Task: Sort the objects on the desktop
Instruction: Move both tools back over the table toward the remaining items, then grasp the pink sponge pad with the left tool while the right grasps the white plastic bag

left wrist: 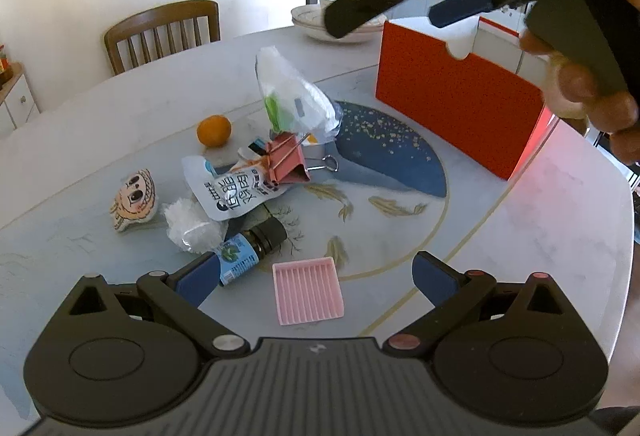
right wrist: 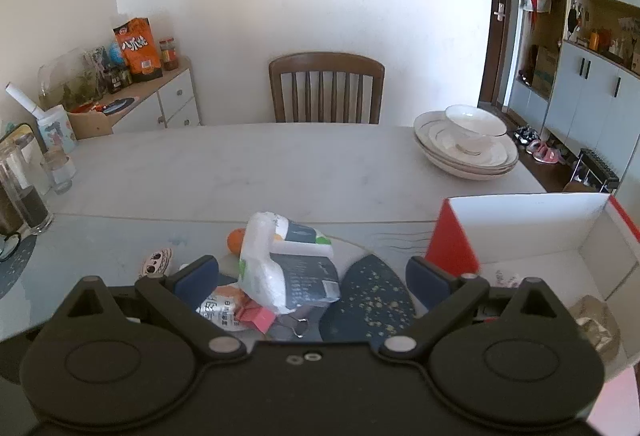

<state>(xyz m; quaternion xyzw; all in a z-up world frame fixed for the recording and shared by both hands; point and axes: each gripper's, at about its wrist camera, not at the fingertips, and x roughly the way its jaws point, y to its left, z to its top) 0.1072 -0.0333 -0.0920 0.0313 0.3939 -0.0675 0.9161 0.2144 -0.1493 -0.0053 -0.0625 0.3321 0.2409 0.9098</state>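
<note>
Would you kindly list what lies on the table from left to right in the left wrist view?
Cartoon face pillow → crumpled plastic wrap → orange → pink ridged tray → red box.

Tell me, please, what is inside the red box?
In the right wrist view, the red box holds a crumpled clear wrapper and a small pale item. The right gripper hides its near corner.

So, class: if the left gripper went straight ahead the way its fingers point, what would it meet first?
Probably the pink ridged tray, lying between the open left gripper fingers on the table. Depth is unclear, so it might pass over it.
</note>
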